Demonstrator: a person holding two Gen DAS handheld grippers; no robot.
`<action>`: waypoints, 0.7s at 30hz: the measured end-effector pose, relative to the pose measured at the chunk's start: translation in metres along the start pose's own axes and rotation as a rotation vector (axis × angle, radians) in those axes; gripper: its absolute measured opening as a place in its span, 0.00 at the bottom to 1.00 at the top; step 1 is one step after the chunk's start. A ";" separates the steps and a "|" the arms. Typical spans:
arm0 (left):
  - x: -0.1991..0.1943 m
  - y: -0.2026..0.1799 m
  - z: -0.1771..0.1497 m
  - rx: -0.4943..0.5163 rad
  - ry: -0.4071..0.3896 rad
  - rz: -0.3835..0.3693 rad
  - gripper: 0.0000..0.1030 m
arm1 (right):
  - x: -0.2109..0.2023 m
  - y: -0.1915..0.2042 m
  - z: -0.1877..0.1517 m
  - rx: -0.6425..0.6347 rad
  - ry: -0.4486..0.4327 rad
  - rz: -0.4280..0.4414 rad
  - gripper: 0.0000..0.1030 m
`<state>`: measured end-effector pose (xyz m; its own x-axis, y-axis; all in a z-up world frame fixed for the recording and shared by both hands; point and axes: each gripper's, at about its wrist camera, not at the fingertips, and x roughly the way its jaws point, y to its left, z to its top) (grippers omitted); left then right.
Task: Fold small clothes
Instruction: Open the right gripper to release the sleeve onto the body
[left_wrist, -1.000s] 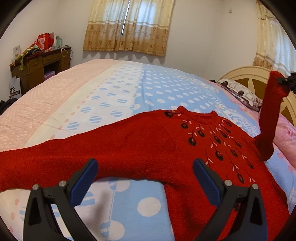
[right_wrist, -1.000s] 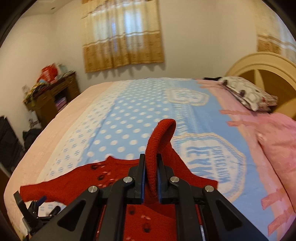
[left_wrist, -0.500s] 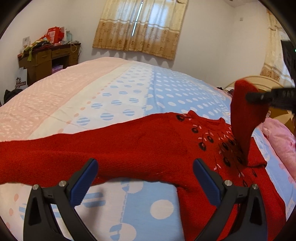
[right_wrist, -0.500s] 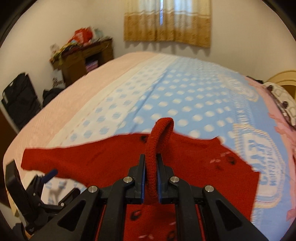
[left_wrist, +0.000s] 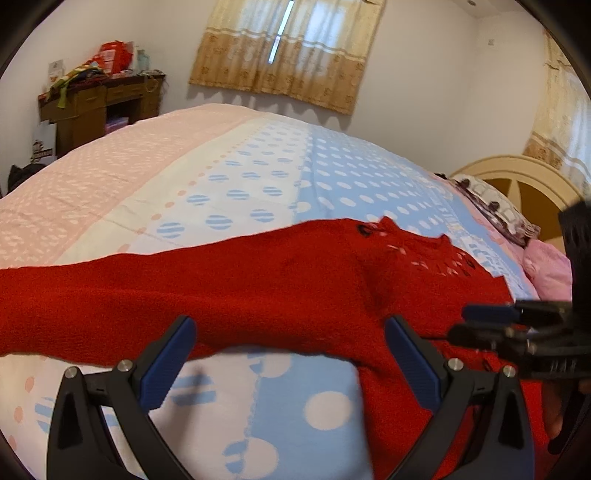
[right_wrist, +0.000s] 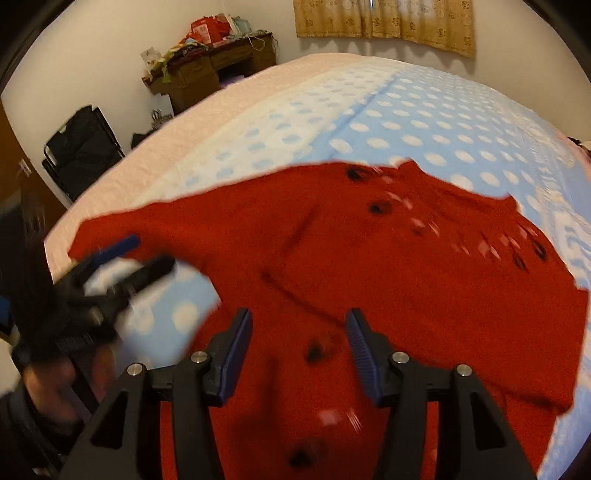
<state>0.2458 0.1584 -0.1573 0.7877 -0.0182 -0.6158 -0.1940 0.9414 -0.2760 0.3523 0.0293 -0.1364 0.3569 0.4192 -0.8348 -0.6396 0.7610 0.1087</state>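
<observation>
Below frame, sweater (right_wrist: 388, 266) hem unseen

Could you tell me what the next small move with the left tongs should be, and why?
Probably close the left tongs on the outstretched sleeve and fold it across the red sweater. That sleeve lies flat on the bed; the right tongs are opening with nothing between them.

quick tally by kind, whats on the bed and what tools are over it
red sweater: 1
patterned pillow: 1
pink bedding bundle: 1
tools: 2, the left tool wide open, the right tool with jaws opening and nothing pinched between them
total: 5
</observation>
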 end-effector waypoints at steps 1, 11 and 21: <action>-0.001 -0.005 0.001 0.014 0.000 -0.019 1.00 | -0.003 -0.003 -0.008 -0.007 0.001 -0.041 0.53; 0.036 -0.064 0.022 0.252 0.117 -0.096 0.82 | -0.019 -0.015 -0.088 -0.011 -0.013 -0.172 0.53; 0.097 -0.086 0.015 0.208 0.275 -0.134 0.18 | -0.019 0.002 -0.098 -0.090 -0.058 -0.280 0.57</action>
<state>0.3478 0.0804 -0.1819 0.6058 -0.2093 -0.7676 0.0458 0.9724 -0.2290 0.2776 -0.0254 -0.1733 0.5648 0.2290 -0.7928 -0.5675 0.8052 -0.1717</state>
